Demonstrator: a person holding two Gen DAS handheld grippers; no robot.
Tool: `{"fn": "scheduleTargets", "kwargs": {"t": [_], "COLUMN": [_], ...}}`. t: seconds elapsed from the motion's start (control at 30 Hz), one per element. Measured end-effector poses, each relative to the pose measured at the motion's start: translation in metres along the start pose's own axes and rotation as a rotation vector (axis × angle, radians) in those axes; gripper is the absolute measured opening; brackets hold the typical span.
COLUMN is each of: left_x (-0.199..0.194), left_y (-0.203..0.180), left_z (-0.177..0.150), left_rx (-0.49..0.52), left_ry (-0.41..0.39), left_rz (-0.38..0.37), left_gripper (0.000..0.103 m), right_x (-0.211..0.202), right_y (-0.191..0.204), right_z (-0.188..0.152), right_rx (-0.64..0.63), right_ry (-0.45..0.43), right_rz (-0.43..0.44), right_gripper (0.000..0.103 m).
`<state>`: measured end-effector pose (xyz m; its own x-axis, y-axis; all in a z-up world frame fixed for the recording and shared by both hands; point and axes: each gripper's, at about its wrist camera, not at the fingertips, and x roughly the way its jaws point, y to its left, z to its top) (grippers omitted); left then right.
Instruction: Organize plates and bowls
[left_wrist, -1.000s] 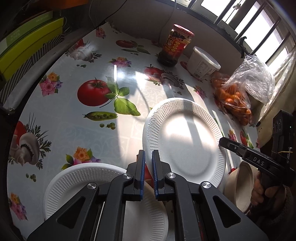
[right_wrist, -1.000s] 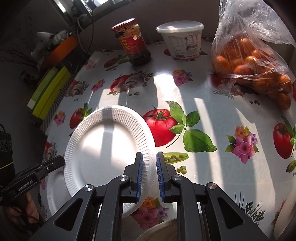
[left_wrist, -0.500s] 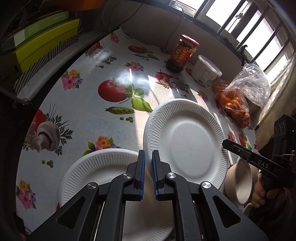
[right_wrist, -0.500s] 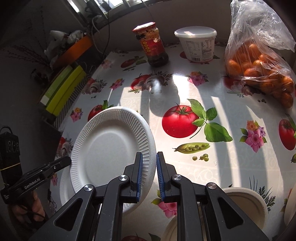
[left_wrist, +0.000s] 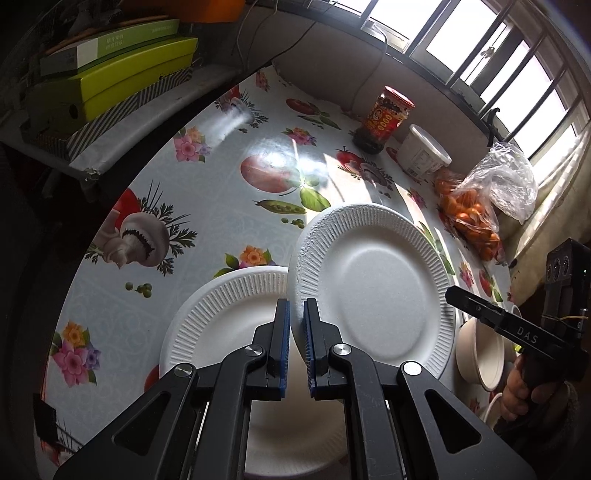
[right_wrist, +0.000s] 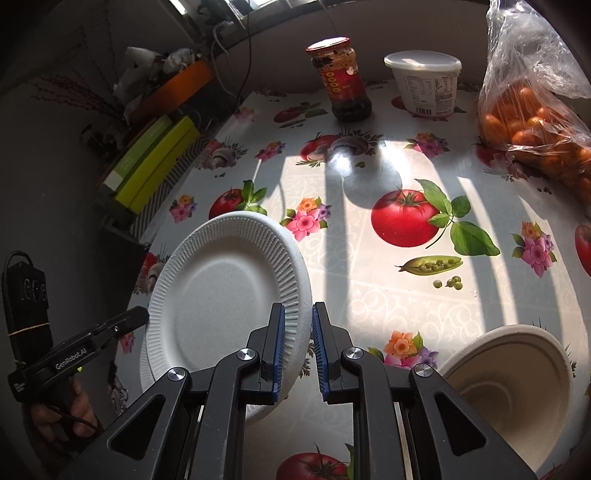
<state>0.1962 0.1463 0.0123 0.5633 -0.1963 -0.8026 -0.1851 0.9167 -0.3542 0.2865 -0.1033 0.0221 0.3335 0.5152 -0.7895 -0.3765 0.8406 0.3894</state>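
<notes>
A white ribbed paper plate (left_wrist: 373, 291) (right_wrist: 221, 295) hangs tilted above the table, gripped at opposite rims. My left gripper (left_wrist: 295, 314) is shut on its left rim, and my right gripper (right_wrist: 298, 317) is shut on its right rim. In each wrist view the other gripper shows at the plate's far edge: the right gripper (left_wrist: 456, 295) and the left gripper (right_wrist: 138, 317). A second white plate (left_wrist: 221, 325) (right_wrist: 146, 365) lies flat on the table, partly under the held one. A beige paper bowl (left_wrist: 480, 354) (right_wrist: 509, 384) sits to the right.
At the back of the table, which has a fruit-print cloth (right_wrist: 406, 295), stand a red-lidded jar (left_wrist: 384, 122) (right_wrist: 341, 81), a white tub (left_wrist: 423, 155) (right_wrist: 424, 83) and a bag of oranges (left_wrist: 476, 210) (right_wrist: 535, 110). Green boxes (left_wrist: 122, 74) are stacked beyond the left edge.
Both grippers carried the plate together back and to the left, so it now overlaps the lying plate. The beige bowl has come into the right wrist view. Both grips are unchanged.
</notes>
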Motion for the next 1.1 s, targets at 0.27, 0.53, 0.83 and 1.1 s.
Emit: {"fn": "scheduleTargets", "kwargs": {"t": [0.27, 0.53, 0.83, 1.1], "left_x": [-0.012, -0.020, -0.024, -0.022], "left_y": [0.020, 0.039, 0.057, 0.066], "left_z": [-0.014, -0.025, -0.035, -0.042], "left_rx": [-0.032, -0.070, -0.108, -0.132], "left_ry": [-0.013, -0.021, -0.023, -0.014], "left_rz": [0.020, 0.029, 0.029, 0.037], "left_gripper": [0.008, 0.008, 0.008, 0.008], "right_x": [0.009, 0.016, 0.022, 0.029], "right_y": [0.016, 0.031, 0.044, 0.050], "right_z": [-0.013, -0.023, -0.031, -0.037], "right_rx": [-0.015, -0.036, -0.048, -0.052], "right_ry": [0.025, 0.042, 0.058, 0.073], "right_rz": [0.028, 0.046, 0.060, 0.059], "right_gripper": [0.015, 0.015, 0.015, 0.015]}}
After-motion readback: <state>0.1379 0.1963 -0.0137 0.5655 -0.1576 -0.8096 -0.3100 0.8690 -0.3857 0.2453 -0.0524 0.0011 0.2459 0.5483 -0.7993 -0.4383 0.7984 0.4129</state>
